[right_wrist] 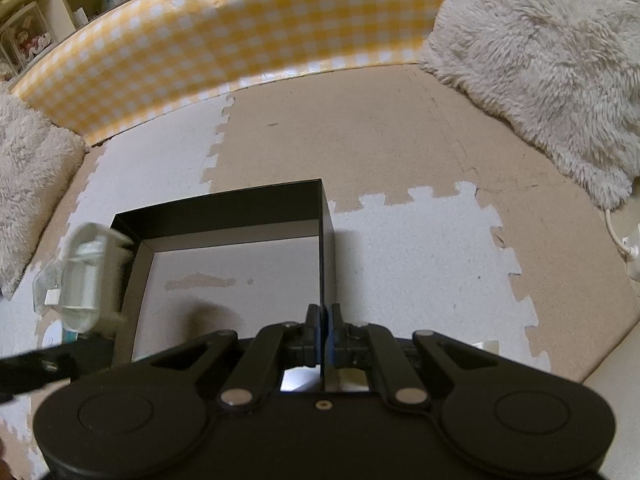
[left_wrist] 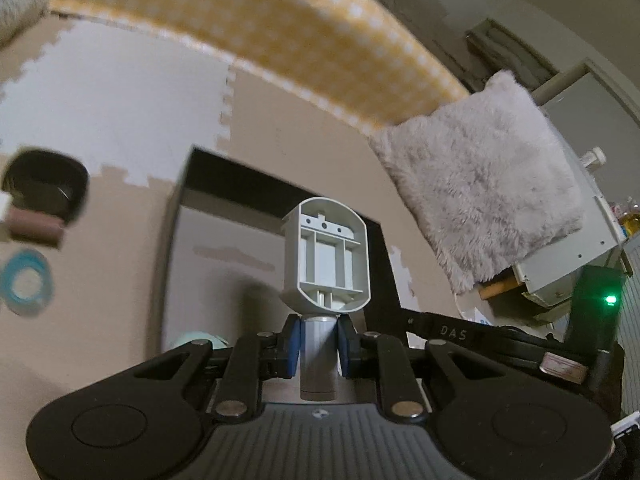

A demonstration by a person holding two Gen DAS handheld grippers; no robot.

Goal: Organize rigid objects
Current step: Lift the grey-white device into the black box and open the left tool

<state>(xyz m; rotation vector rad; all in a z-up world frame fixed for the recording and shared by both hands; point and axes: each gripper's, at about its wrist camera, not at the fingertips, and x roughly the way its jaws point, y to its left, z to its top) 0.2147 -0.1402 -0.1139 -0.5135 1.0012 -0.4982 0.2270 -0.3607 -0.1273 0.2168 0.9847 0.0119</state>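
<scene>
Meanwhile my left gripper [left_wrist: 318,342] was clamped on the stem of a grey plastic part [left_wrist: 325,254], held up over the near edge of the black box [right_wrist: 224,206] on the floor. My right gripper [right_wrist: 323,330] was closed, empty, above the box's right wall.

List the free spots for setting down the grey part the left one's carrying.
Black box: floor bare apart from a scuff mark, open between all walls. Foam mat between box, checked barrier and fluffy cushion is bare. Crowded left of the box: black bowl, blue tape ring.
</scene>
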